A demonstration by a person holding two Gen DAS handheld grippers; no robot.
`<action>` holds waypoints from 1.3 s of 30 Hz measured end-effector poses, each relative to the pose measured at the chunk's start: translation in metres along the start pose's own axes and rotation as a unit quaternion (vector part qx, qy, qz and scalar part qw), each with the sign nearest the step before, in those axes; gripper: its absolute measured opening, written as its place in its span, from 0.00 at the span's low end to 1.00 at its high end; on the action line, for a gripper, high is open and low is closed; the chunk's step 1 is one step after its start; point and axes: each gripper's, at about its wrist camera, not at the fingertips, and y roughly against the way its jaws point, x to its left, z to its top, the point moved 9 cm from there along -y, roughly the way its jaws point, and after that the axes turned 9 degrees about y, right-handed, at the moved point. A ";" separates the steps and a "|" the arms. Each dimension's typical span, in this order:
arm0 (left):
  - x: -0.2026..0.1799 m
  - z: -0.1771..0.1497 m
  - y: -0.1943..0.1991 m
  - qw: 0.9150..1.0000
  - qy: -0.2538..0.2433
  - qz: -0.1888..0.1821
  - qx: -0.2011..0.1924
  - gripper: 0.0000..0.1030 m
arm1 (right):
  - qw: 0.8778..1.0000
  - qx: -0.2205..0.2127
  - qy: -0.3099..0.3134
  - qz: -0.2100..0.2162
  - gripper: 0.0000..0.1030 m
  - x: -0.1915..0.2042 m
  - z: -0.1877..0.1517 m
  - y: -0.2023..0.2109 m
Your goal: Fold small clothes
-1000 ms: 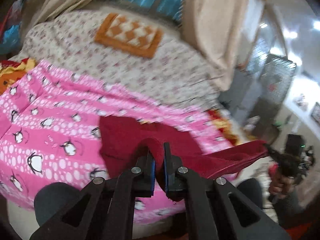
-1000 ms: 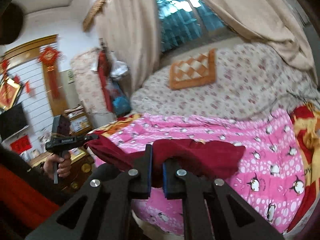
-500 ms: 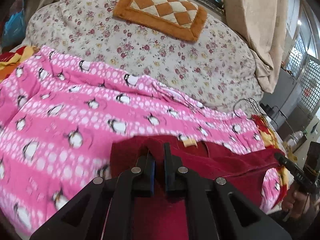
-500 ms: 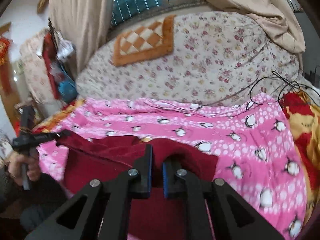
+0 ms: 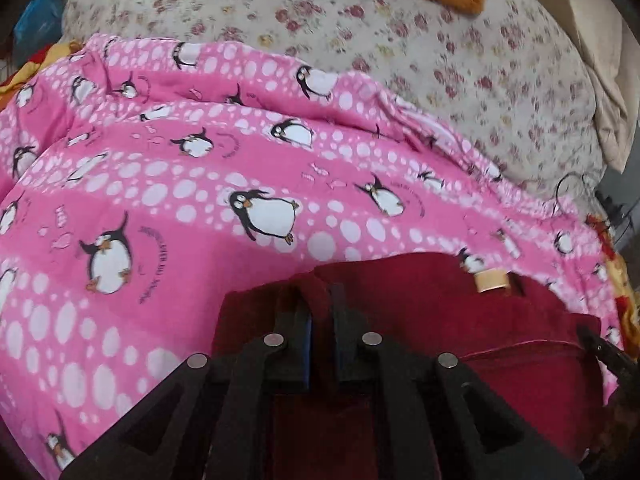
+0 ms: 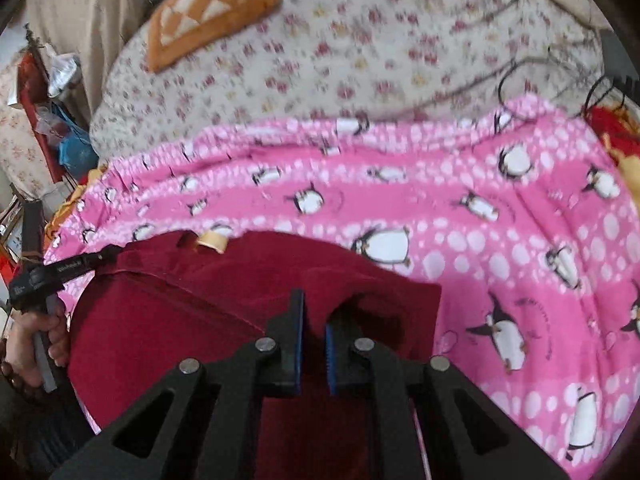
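One dark red garment [image 5: 460,312], soft, napped fabric like fleece or velour, lying on the near part of a pink blanket [image 5: 200,184] spread on the bed. One small beige label [image 5: 491,281] at its far edge; a seam line runs across the cloth.

Left claw [image 5: 322,320]: two black fingers with blue pads, drawn close together, pinching a raised fold of the red garment near its left corner. In the right wrist view the same claw [image 6: 106,254] grips the garment's left edge, a bare hand [image 6: 38,336] around its handle.

Right claw [image 6: 314,332]: fingers pressed onto a humped fold of red cloth near the garment's right corner; a narrow gap shows between the blue pads lower down. Its black tip [image 5: 600,346] shows at the far right of the left wrist view, on the garment's edge.

Pink blanket: white dots in bands, many cartoon penguins, slightly rumpled.

Beyond it, cream floral bedding [image 6: 360,48], rounded and puffy. One orange-bordered checked cushion [image 6: 212,12] sits on it. Thin black cables [image 6: 520,76] loop at the right. Beige curtain [image 6: 76,16] at far left.
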 end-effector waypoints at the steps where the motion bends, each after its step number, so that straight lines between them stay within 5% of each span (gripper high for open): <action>1: -0.002 -0.001 -0.002 1.000 -0.006 0.003 -0.001 0.00 | 1.000 0.013 -0.018 0.003 0.09 -0.005 -0.005 -0.007; 4: -0.003 -0.001 -0.001 1.000 -0.008 -0.001 -0.001 0.00 | 0.998 0.012 -0.051 0.020 0.11 -0.010 -0.006 -0.014; 8: 0.007 0.004 0.008 0.996 0.047 -0.059 0.041 0.00 | 0.997 0.002 -0.068 0.036 0.20 -0.005 -0.007 0.000; 13: 0.025 0.005 0.023 0.970 0.136 -0.163 0.116 0.03 | 0.993 -0.041 -0.096 0.056 0.29 0.003 -0.019 0.056; 14: 0.033 0.007 0.030 0.971 0.143 -0.152 0.115 0.16 | 0.992 -0.053 -0.096 0.059 0.33 0.007 -0.023 0.068; 18: 0.035 0.007 0.075 0.991 0.105 -0.079 0.037 0.17 | 0.991 -0.082 -0.091 0.059 0.34 0.028 -0.038 0.096; 21: -0.018 -0.029 0.116 0.994 0.037 -0.103 -0.011 0.18 | 0.994 -0.086 -0.039 0.047 0.34 0.072 -0.044 0.094; 25: -0.082 -0.110 0.104 0.994 -0.055 -0.095 0.010 0.18 | 0.996 -0.059 0.063 0.032 0.34 0.152 -0.055 0.067; 28: -0.089 -0.139 0.085 0.993 -0.097 -0.062 0.012 0.18 | 0.991 -0.007 0.137 -0.011 0.34 0.188 -0.082 0.036; 31: -0.080 -0.133 0.087 0.993 -0.106 -0.054 -0.001 0.14 | 0.982 -0.017 0.183 -0.039 0.33 0.185 -0.090 0.036; 32: -0.068 -0.125 0.087 0.995 -0.088 -0.039 -0.003 0.03 | 0.986 -0.016 0.163 -0.034 0.33 0.173 -0.089 0.041; 34: -0.044 -0.114 0.085 0.998 -0.053 -0.025 -0.001 0.00 | 0.991 -0.015 0.127 -0.038 0.32 0.146 -0.085 0.048; 36: -0.024 -0.108 0.083 0.999 -0.004 -0.035 0.013 0.00 | 0.996 -0.011 0.075 -0.046 0.00 0.110 -0.085 0.059; 39: -0.022 -0.111 0.087 0.999 0.006 -0.033 0.014 0.00 | 1.000 0.000 -0.011 0.012 0.00 0.075 -0.089 0.064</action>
